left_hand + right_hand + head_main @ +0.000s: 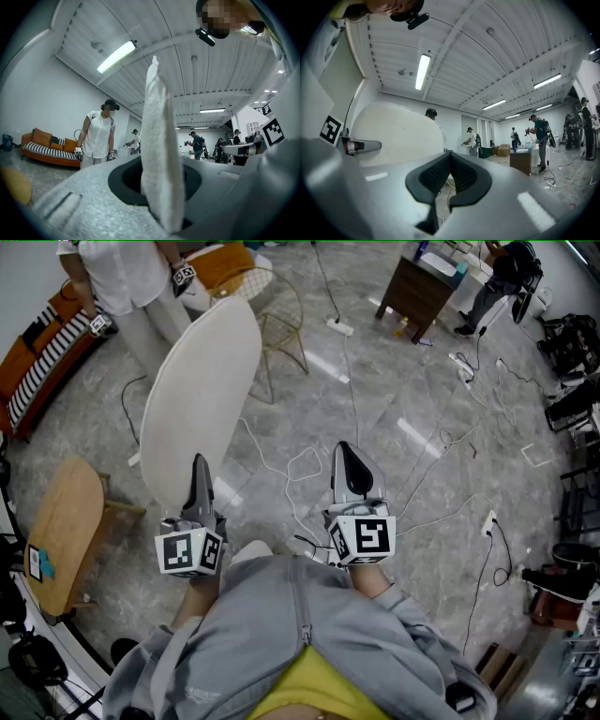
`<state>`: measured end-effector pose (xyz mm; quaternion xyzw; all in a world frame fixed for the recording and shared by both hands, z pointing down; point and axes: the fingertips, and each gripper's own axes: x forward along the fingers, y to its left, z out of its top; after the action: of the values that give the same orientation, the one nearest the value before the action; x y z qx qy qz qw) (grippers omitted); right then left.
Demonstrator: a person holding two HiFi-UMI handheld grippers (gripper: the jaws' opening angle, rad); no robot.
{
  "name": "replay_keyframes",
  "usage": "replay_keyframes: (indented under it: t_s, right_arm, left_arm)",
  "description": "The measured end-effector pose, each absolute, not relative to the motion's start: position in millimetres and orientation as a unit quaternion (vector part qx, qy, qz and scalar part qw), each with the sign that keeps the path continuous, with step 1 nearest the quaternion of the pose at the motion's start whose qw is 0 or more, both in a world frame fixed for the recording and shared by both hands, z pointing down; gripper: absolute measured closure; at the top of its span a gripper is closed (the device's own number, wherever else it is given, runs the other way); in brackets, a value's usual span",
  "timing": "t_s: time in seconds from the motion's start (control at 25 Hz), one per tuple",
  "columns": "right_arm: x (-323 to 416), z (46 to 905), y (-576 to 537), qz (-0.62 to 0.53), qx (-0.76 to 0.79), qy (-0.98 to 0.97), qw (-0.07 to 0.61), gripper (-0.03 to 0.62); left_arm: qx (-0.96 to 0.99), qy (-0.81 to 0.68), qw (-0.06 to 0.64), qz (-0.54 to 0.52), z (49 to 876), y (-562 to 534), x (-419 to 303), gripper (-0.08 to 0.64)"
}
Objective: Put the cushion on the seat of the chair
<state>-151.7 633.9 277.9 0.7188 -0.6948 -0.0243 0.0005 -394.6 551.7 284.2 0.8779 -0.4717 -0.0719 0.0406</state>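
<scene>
A large white oval cushion (pixel 202 399) stands on edge over the grey floor, ahead of me on the left. My left gripper (pixel 199 467) is shut on its near rim. In the left gripper view the cushion (pixel 157 154) rises as a thin white slab from between the jaws of that gripper (pixel 161 192). My right gripper (pixel 345 454) is level beside it, shut and empty, its pads together (pixel 450 173). From there the cushion's (pixel 393 136) flat face is on the left. A gold wire-frame chair (pixel 278 329) stands beyond the cushion's top, partly hidden by it.
A person in white (pixel 122 277) stands by the chair with marker cubes in hand. An orange striped sofa (pixel 42 343) is at far left, a round wooden table (pixel 61 531) at near left. Cables (pixel 300 465) and a power strip (pixel 339 326) lie on the floor. A dark cabinet (pixel 417 292) is at the back.
</scene>
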Motion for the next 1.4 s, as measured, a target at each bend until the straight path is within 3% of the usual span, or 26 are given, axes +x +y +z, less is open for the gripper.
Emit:
replay_keyframes:
  t_s: [0.48, 1.4]
  right_arm:
    - [-122, 290, 580, -0.021, 0.727, -0.685, -0.024, 0.592]
    - [-29, 321, 300, 0.003, 0.774, -0.633, -0.017, 0.592]
  left_arm:
    - [0.888, -0.450, 0.042, -0.078, 292, 485, -359, 0.505]
    - [0.917, -0.384, 0.057, -0.096, 306, 176, -263, 0.503]
